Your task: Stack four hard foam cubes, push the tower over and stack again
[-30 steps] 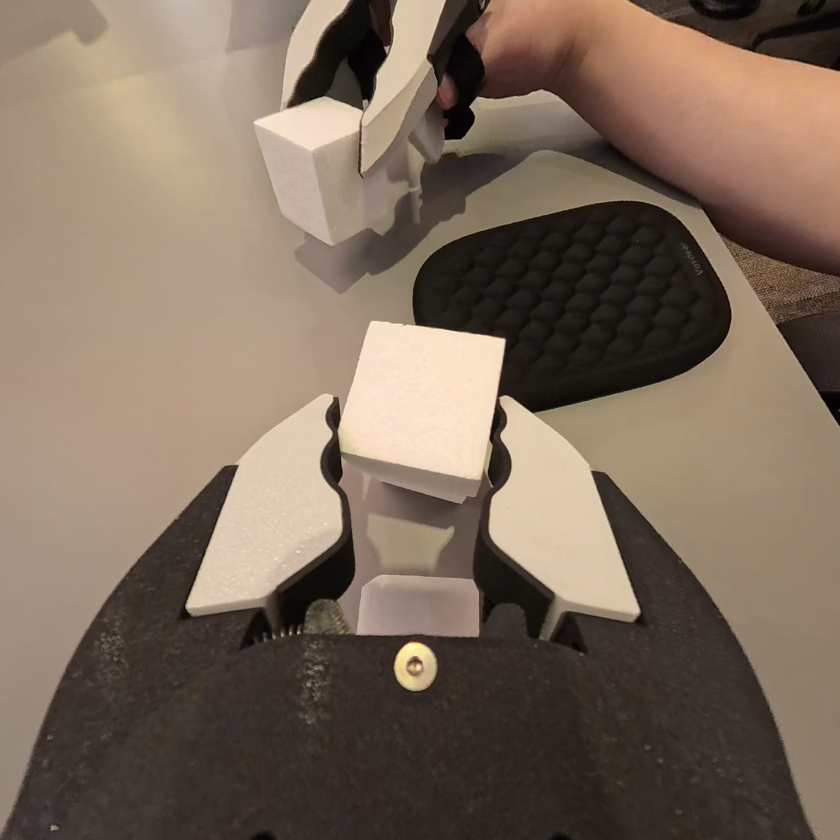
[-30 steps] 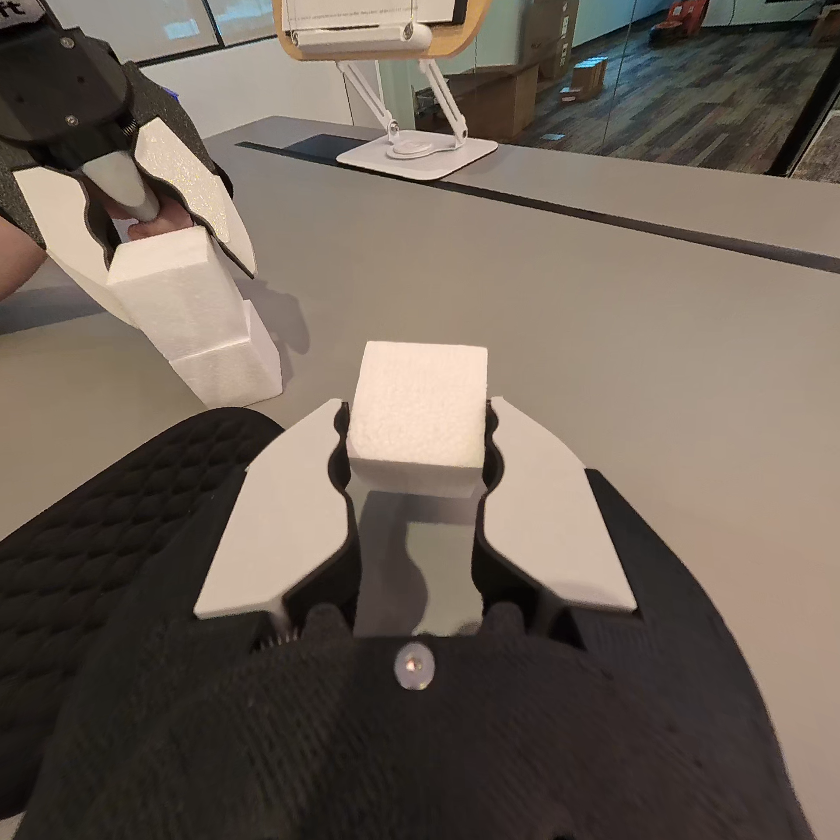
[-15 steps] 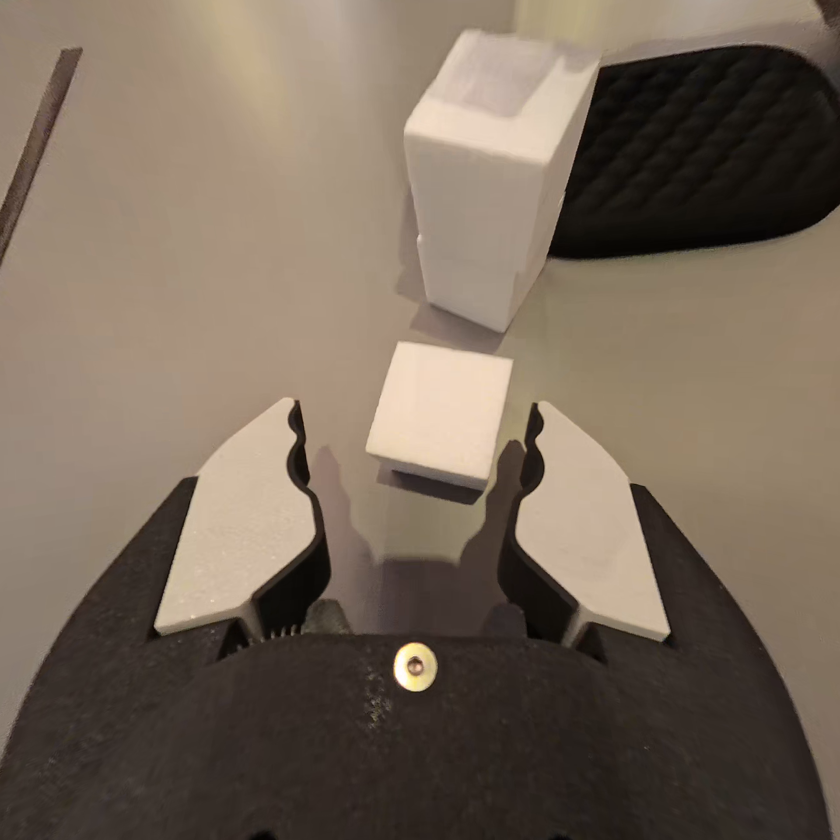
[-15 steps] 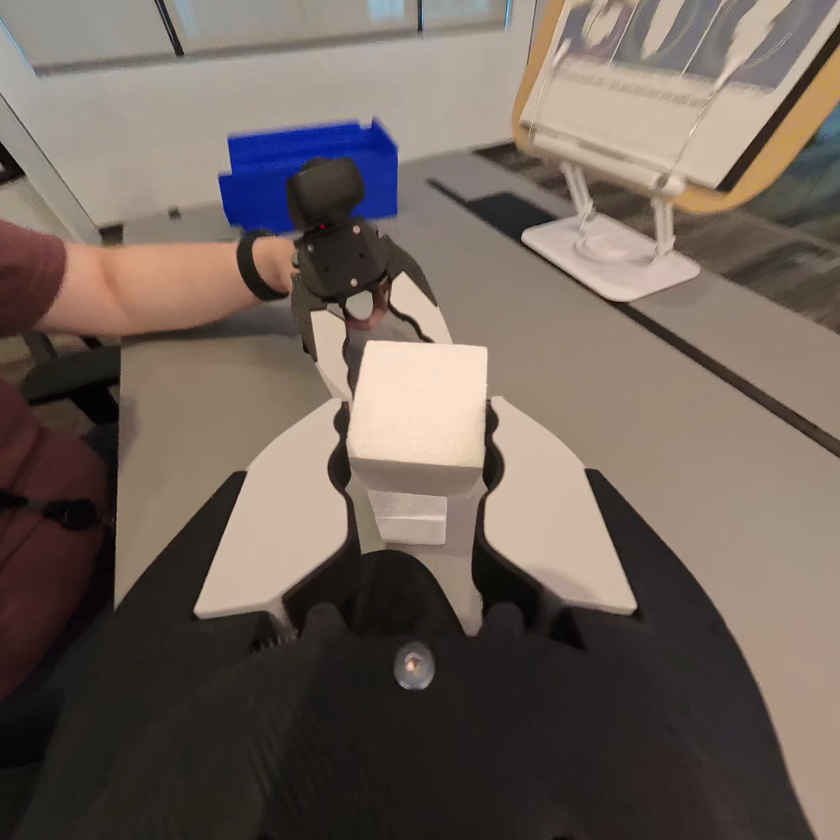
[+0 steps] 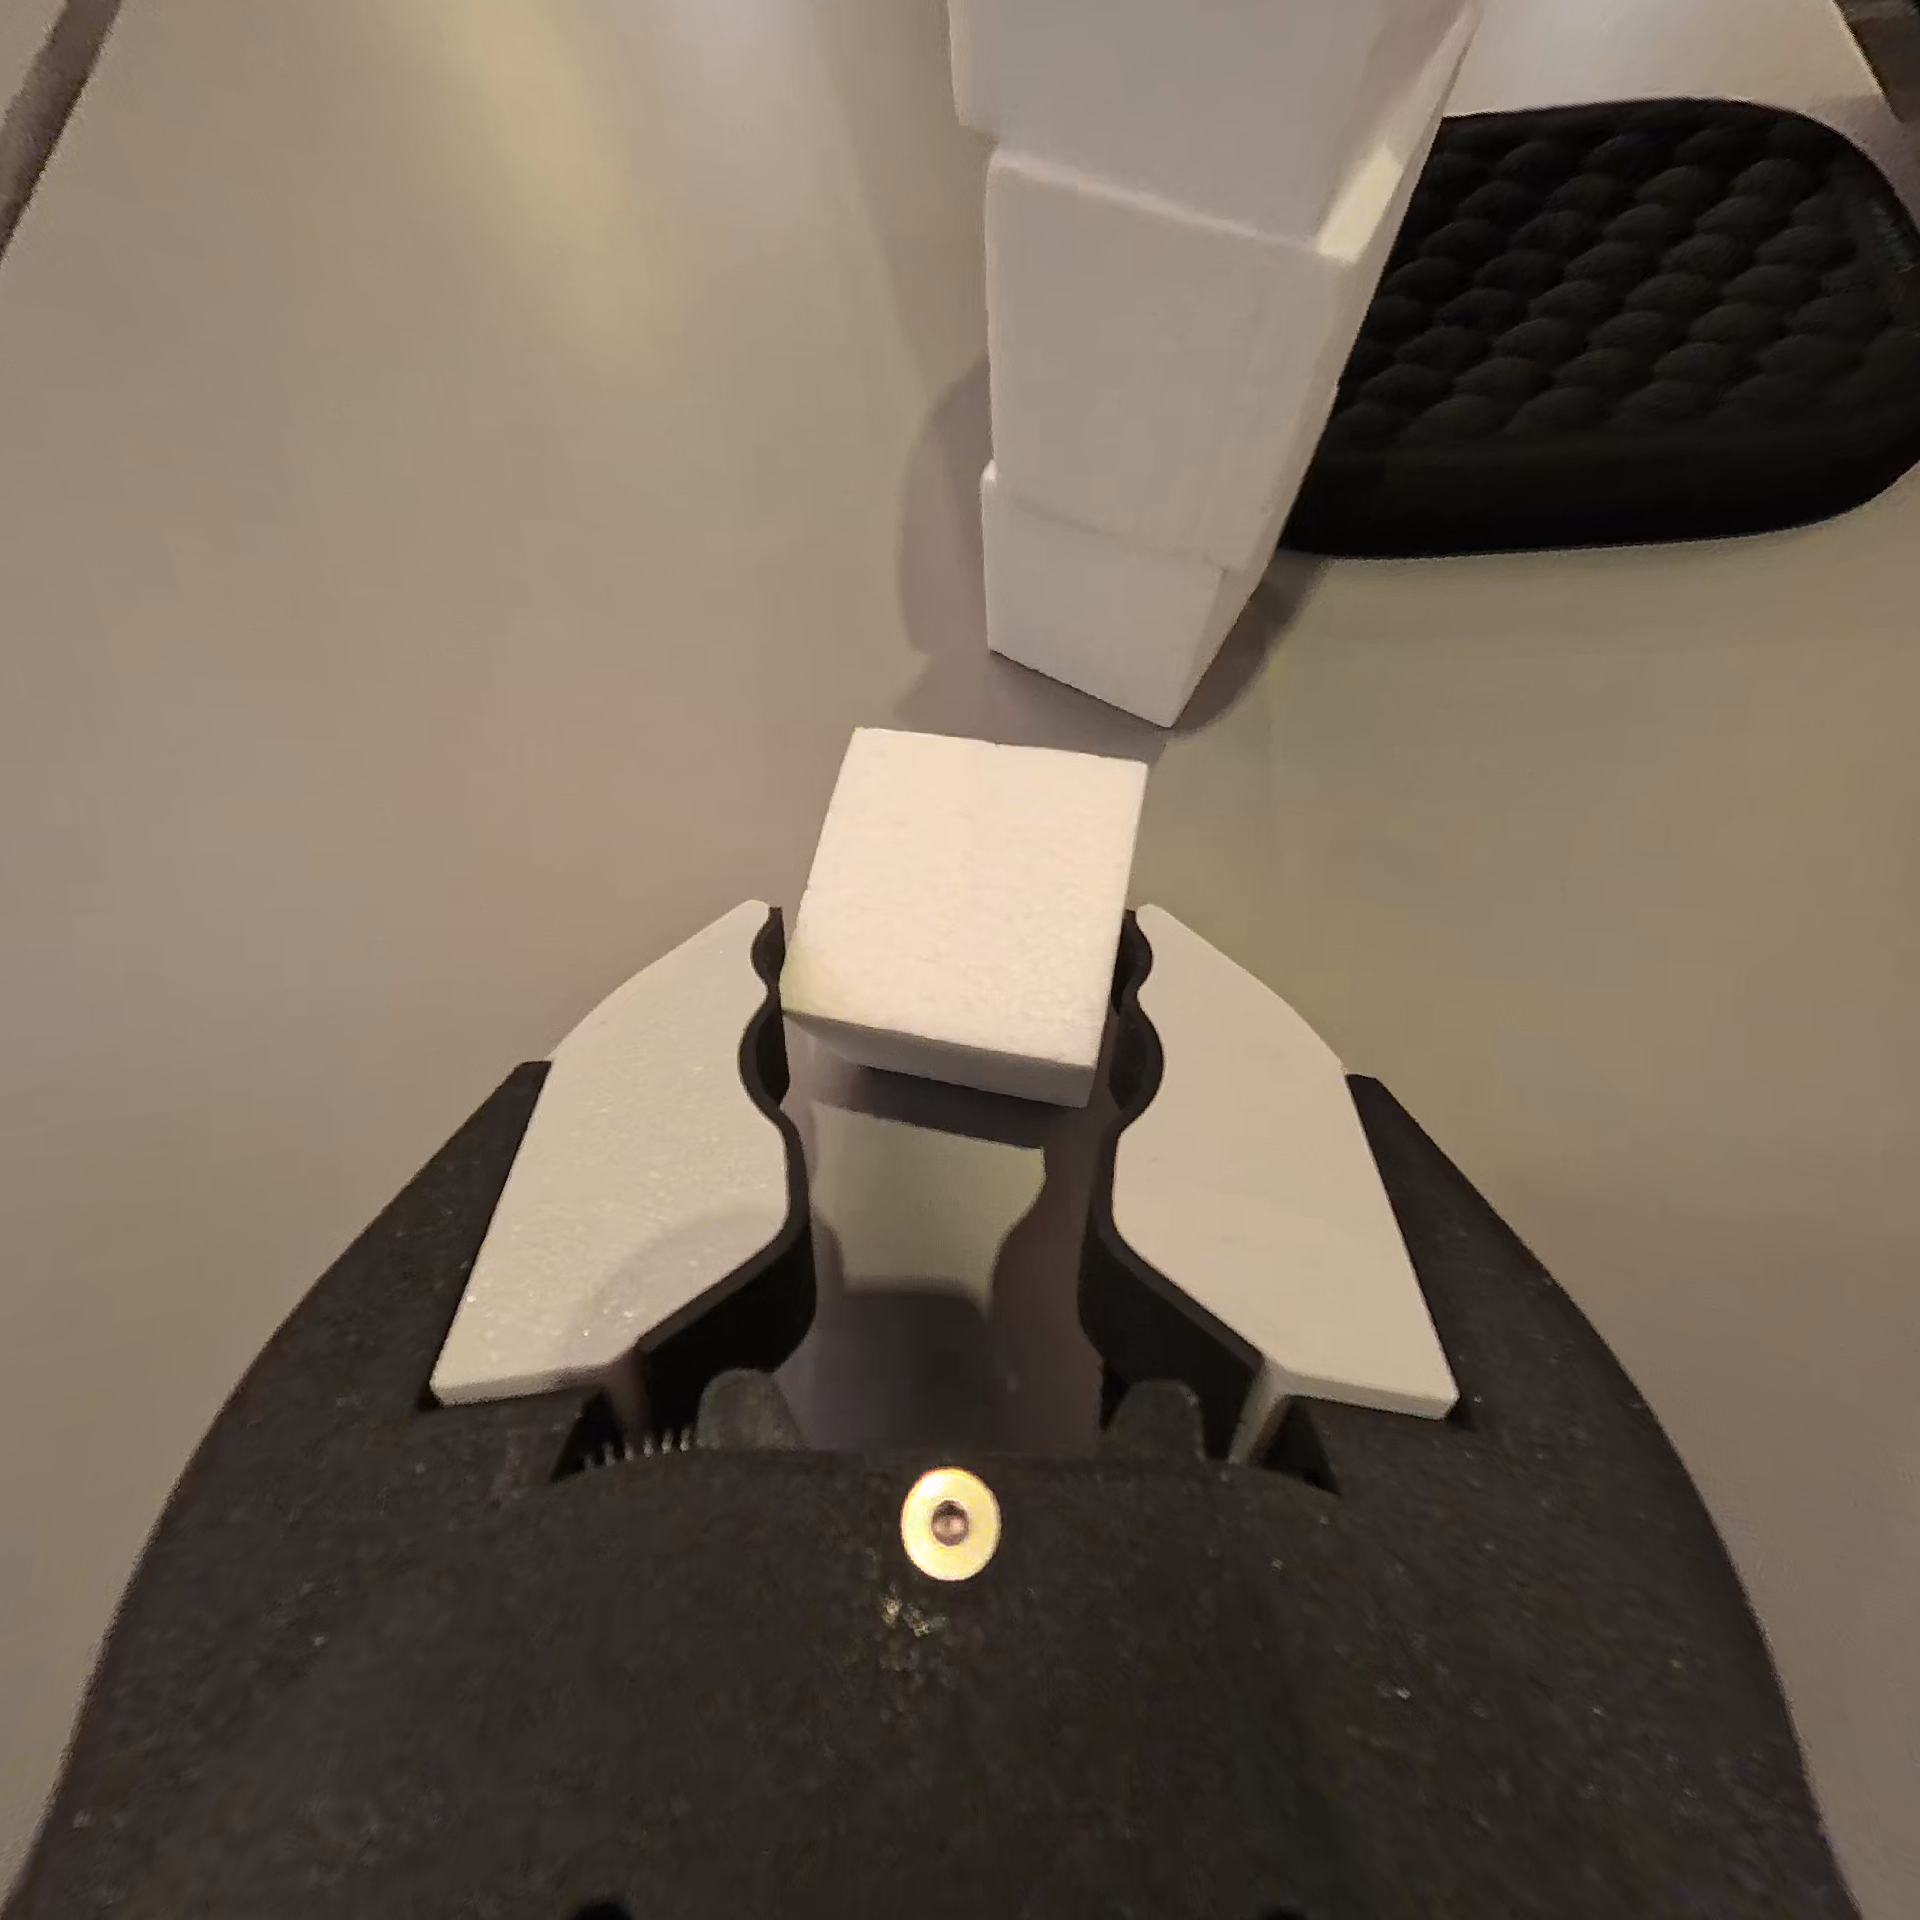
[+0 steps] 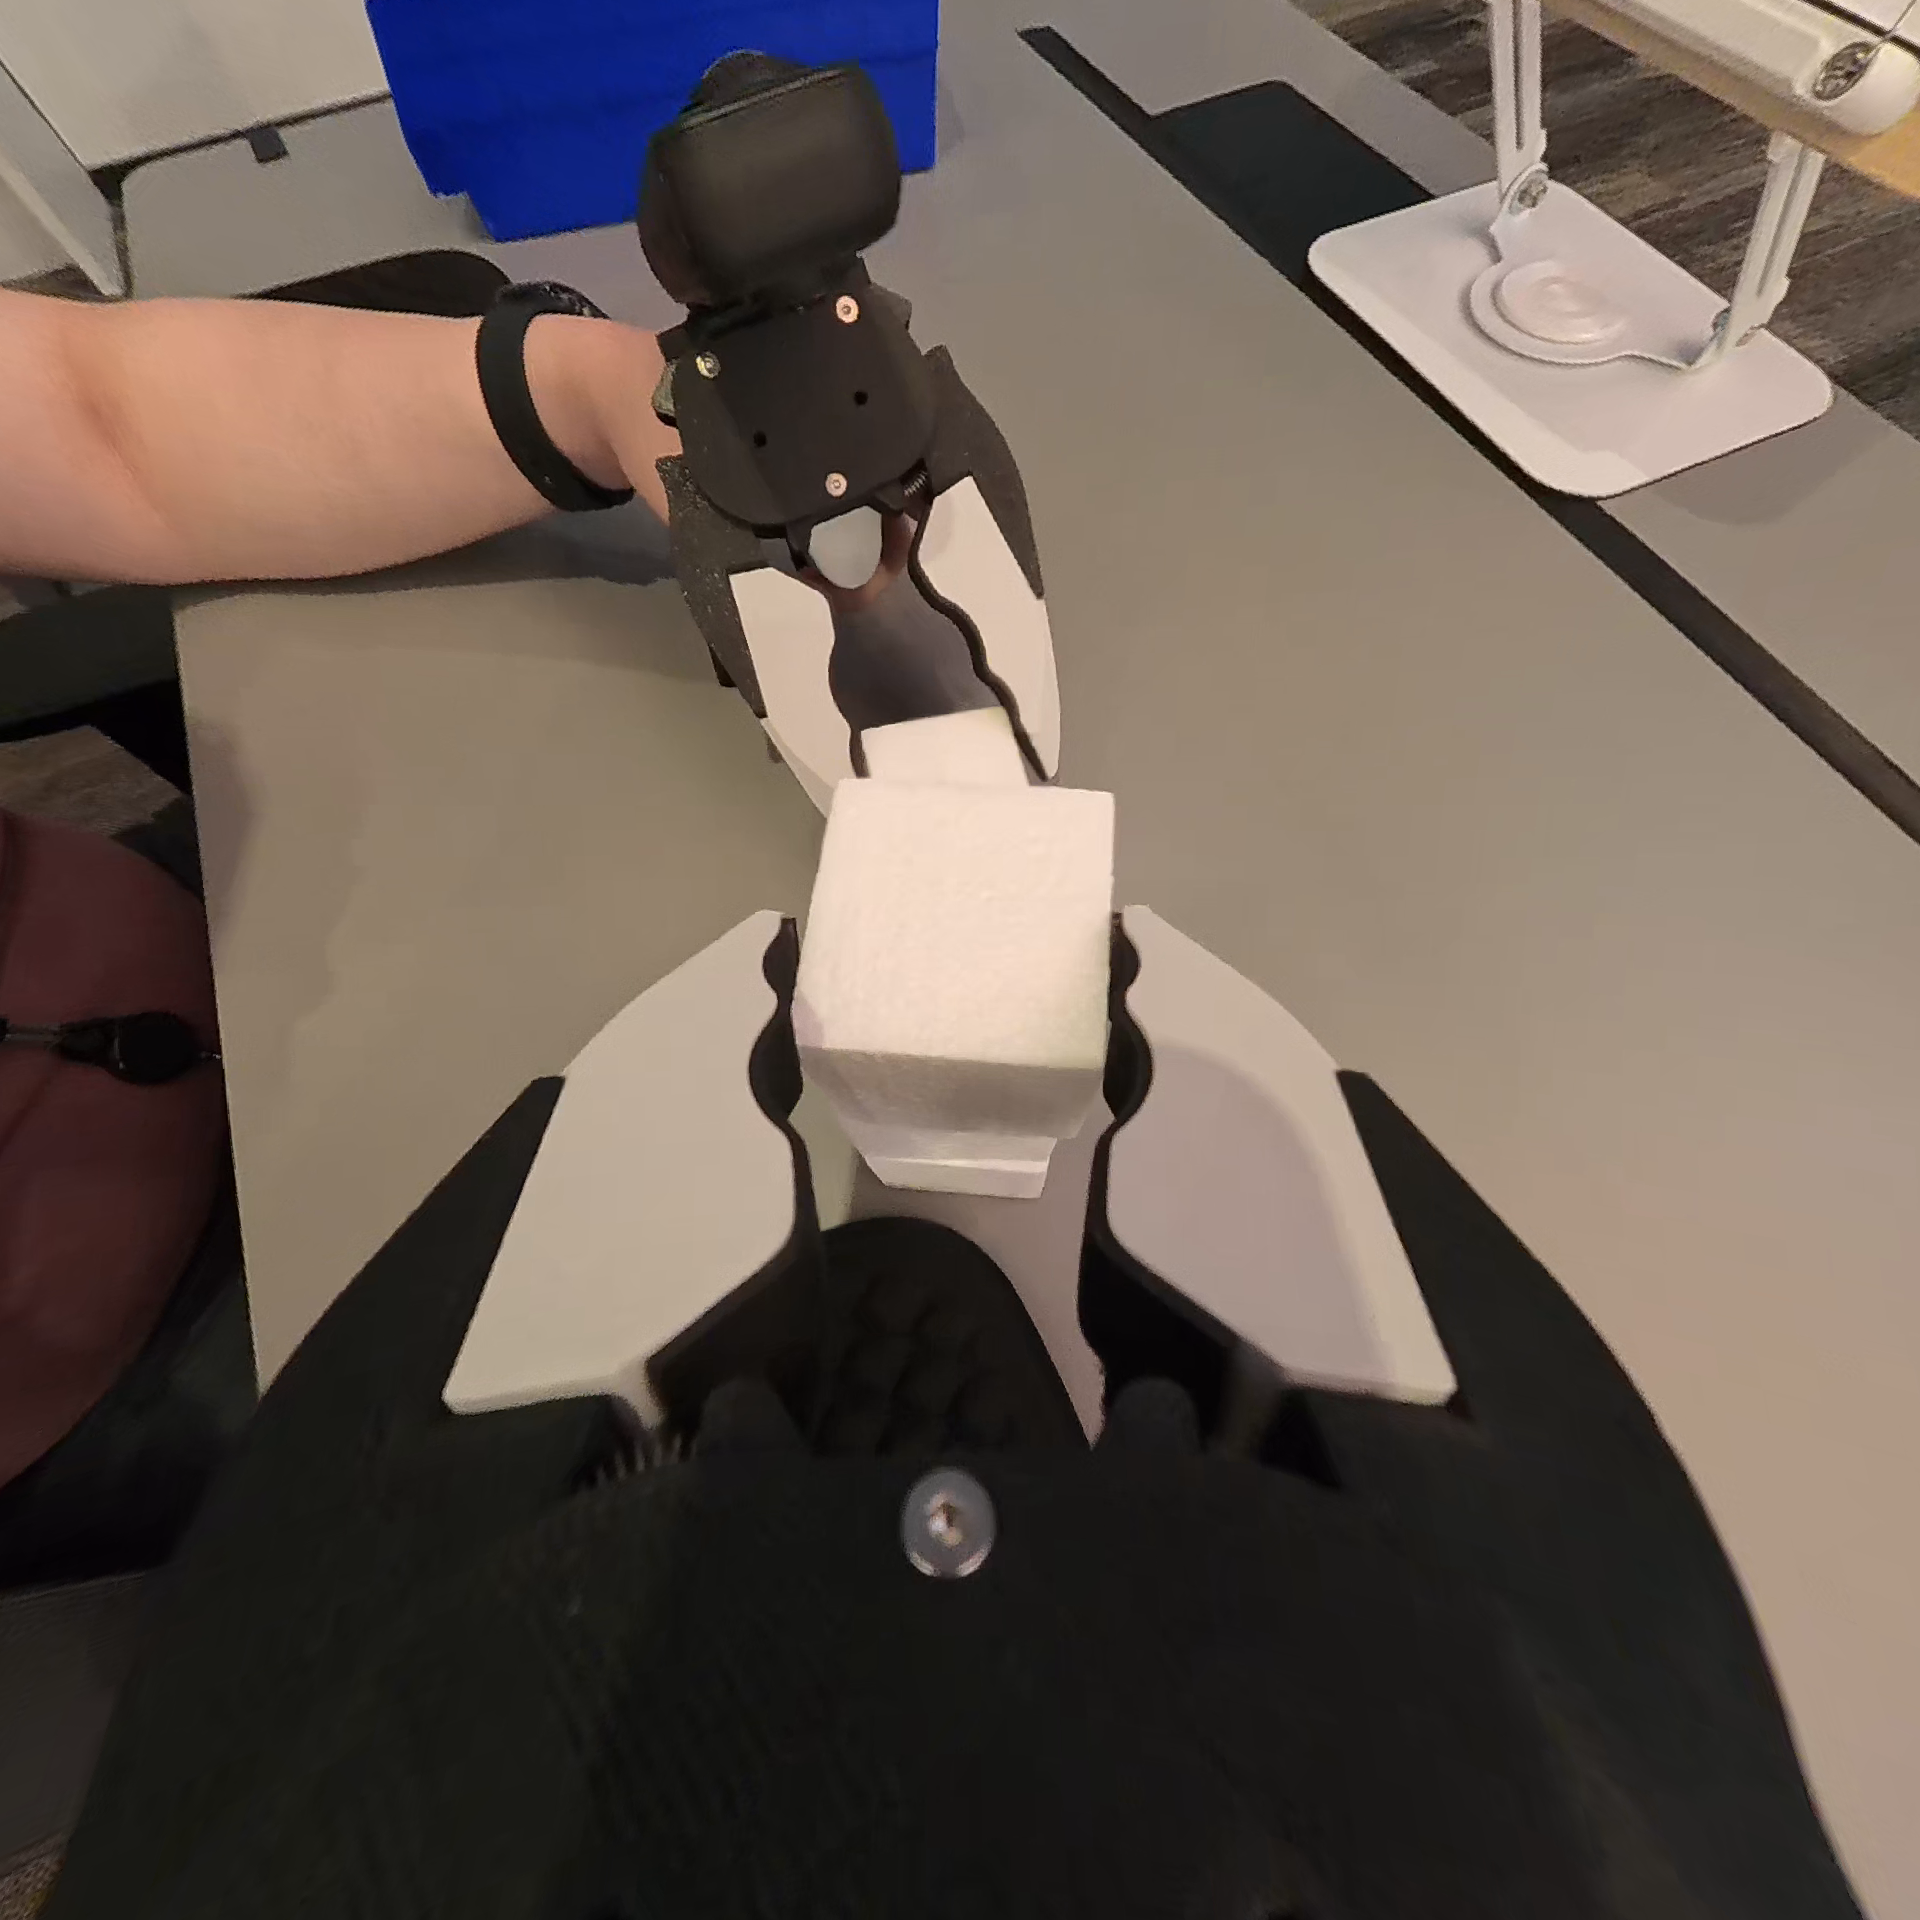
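The left gripper (image 5: 951,966) clamps a white foam cube (image 5: 961,914); the right gripper (image 6: 951,977) clamps the white foam tower's top cube (image 6: 956,935) beside a black quilted pad (image 5: 1621,343) on the grey bench (image 5: 416,520).

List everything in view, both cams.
foam cubes: 4, white; stack of three beside the pad, its top cube in the right tool; loose cube in the left tool
pad: 1, black, textured, on the table right of the stack
table: 1, grey
bin: 1, blue, past the table's far end
stand: 1, white, on the tabletop beyond a black strip
wristband: 1, black, on the forearm
forearm: 1, behind the left tool
left tool: shut on loose cube
right tool: shut on top cube
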Action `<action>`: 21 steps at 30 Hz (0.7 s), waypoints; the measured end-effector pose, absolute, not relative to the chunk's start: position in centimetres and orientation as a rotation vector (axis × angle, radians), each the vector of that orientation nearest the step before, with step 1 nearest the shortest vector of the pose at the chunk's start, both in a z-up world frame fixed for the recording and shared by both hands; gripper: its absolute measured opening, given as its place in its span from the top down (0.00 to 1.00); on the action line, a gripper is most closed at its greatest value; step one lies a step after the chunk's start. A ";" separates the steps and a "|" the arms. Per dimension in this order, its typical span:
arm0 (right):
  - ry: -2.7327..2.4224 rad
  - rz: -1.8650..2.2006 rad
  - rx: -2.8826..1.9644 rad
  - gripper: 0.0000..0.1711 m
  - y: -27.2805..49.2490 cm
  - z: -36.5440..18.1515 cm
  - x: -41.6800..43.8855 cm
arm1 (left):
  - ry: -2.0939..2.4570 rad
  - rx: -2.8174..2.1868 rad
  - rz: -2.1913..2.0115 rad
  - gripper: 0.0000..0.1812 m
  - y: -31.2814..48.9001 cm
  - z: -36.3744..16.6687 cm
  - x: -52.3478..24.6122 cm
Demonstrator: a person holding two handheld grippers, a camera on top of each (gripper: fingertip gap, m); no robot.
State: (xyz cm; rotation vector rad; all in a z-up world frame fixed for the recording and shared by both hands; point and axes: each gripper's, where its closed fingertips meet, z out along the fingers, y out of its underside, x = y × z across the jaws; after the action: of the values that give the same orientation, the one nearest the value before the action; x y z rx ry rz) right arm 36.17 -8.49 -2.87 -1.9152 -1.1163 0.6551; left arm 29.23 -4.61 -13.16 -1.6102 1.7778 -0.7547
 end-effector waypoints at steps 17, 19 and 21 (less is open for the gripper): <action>-0.758 0.915 -1.625 0.57 -9.9 -3.6 42.6 | 1.806 -1.341 -0.901 0.67 -8.3 4.1 35.9; -0.750 0.920 -1.660 0.57 -10.0 -4.3 43.0 | 1.883 -1.347 -0.862 0.67 -8.8 2.9 36.8; -0.777 0.866 -1.672 0.56 -10.0 -4.6 43.2 | 1.919 -1.353 -0.826 0.67 -8.7 1.8 37.3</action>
State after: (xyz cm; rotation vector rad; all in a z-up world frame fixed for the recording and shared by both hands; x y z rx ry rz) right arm 43.20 -10.04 -4.57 -1.6719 -0.7769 0.8657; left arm 37.27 -8.73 1.78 -1.3530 1.9190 -0.8265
